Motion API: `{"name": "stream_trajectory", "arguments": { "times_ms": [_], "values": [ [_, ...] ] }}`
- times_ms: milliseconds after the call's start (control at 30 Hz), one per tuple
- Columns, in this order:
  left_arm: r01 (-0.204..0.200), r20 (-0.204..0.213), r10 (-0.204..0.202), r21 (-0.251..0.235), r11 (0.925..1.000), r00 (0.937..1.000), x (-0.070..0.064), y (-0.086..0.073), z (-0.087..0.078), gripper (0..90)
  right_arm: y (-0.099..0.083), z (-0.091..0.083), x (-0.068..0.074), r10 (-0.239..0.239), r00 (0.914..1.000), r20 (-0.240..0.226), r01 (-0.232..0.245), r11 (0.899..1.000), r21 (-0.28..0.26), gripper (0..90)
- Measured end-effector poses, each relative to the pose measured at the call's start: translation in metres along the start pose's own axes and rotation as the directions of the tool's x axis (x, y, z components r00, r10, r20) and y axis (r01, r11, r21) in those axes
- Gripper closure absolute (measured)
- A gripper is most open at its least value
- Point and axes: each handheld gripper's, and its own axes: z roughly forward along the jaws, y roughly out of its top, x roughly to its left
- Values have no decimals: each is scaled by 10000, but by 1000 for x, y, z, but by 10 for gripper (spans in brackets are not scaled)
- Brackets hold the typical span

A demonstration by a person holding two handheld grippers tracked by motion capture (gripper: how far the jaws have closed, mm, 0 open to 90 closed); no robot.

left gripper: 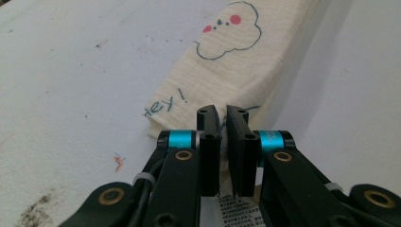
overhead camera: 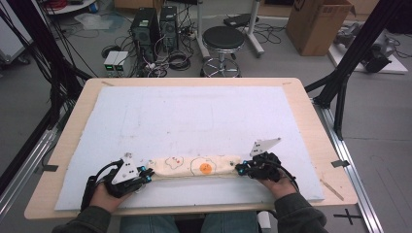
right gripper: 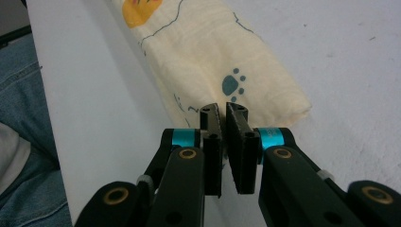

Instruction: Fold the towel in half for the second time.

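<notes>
A cream cloth point(overhead camera: 194, 166), folded into a long narrow strip, lies along the near part of the pale blue mat point(overhead camera: 194, 116). It carries a fried-egg drawing and a cloud drawing. My left gripper point(overhead camera: 147, 174) is shut on the strip's left end; the left gripper view has the cloth point(left gripper: 227, 61) with "Hey!" and the cloud running away from the jaws of that gripper point(left gripper: 222, 113). My right gripper point(overhead camera: 239, 168) is shut on the strip's right end, where the cloth point(right gripper: 208, 52) has a teal paw print just beyond the gripper point(right gripper: 222, 109).
The mat covers a wooden table point(overhead camera: 311, 111). Past the table's far edge stand a black stool point(overhead camera: 222, 41), two computer towers point(overhead camera: 154, 26) with cables and a cardboard box point(overhead camera: 318, 22). The person's blue-jeaned legs point(right gripper: 23, 142) are under the near edge.
</notes>
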Motion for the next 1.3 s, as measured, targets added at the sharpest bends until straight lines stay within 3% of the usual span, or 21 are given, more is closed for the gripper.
{"name": "stream_trajectory", "arguments": {
  "times_ms": [233,467,667,833,967,1067,1133,1300],
  "values": [
    [232,150,-236,248,9994,9996,0,0,0,734,-2,1,0,73,10000,-29,-73,9999,-85,780],
    [615,109,-614,-93,9981,9981,1,1,-11,551,-1,-4,1,155,9998,-104,-158,9993,-342,668],
    [796,26,-796,-350,9962,9968,2,1,-24,511,2,-12,5,95,9997,-213,-110,9973,-721,557],
    [962,51,-961,-725,9927,9954,4,7,-30,504,12,-22,7,-13,9997,-229,-12,9944,-1057,516],
    [962,167,-951,-888,9914,9953,5,19,-25,519,26,-25,7,-86,9997,-243,56,9926,-1211,515],
    [975,283,-953,-907,9911,9950,6,31,-15,586,38,-24,6,-23,9993,-367,-26,9911,-1328,530],
    [992,334,-968,-809,9918,9947,7,39,-6,650,47,-19,5,13,9983,-574,-91,9908,-1352,601],
    [1002,632,-972,-447,9940,9933,7,52,17,847,64,0,2,217,9941,-1065,-306,9961,-825,813]
  ]
}}
